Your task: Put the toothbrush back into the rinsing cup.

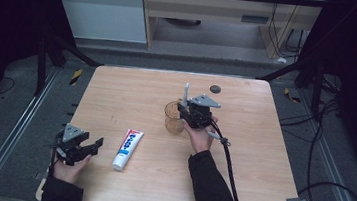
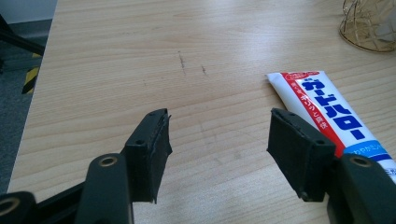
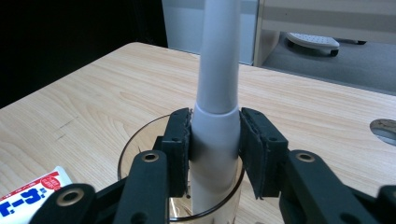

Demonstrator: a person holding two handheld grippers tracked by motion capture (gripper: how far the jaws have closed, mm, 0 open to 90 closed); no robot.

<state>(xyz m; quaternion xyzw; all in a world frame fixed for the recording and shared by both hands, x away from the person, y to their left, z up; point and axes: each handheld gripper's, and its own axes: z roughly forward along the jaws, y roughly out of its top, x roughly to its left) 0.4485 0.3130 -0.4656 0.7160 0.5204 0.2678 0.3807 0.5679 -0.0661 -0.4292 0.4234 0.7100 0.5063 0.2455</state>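
While the right gripper (image 3: 215, 149) clamps the upright toothbrush (image 3: 217, 93) over the cup (image 1: 173, 117), the open left gripper (image 2: 215, 154) sits just left of the toothpaste tube (image 2: 329, 112).

Right gripper (image 3: 215, 144), lower centre of frame: both black jaws pressed against a grey-white toothbrush handle (image 3: 217, 93), which stands upright and runs out of the top edge. Its lower end sits inside a clear tumbler (image 3: 135, 140), rim visible behind the jaws. Toothpaste tube (image 3: 32, 193) at bottom left corner. Wooden table (image 3: 116, 79) across the middle; dark round hole (image 3: 385, 128) at right edge.
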